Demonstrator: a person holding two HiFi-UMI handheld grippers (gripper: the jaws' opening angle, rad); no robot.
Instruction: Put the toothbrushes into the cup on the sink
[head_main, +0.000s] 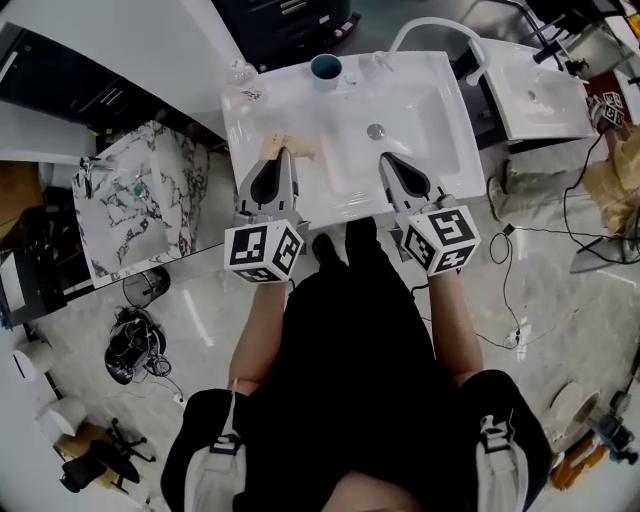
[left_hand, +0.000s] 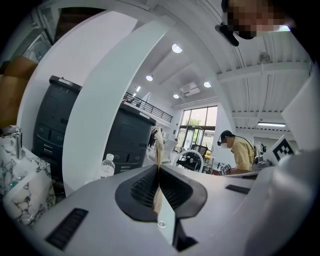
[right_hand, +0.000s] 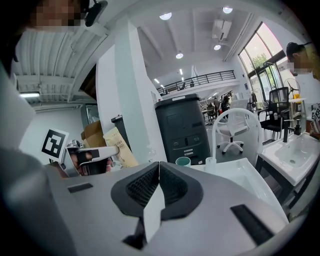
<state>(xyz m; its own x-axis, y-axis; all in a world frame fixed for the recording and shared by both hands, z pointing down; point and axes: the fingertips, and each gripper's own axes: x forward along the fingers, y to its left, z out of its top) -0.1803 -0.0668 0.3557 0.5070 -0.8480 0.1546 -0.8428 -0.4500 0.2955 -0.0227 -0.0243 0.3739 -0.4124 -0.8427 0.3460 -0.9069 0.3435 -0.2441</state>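
On the white sink (head_main: 425, 105), a cup (head_main: 325, 70) is set at the back rim. A tan packet (head_main: 305, 147) is clenched by the left claw (head_main: 283, 153). The right claw (head_main: 384, 158) is closed on nothing.

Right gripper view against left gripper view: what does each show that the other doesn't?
Only the right gripper view: the teal cup on the white sink, with the right gripper shut and empty. Only the left gripper view: the left gripper shut on a thin tan item, and a water bottle. Both: the balcony railing and a dark cabinet.
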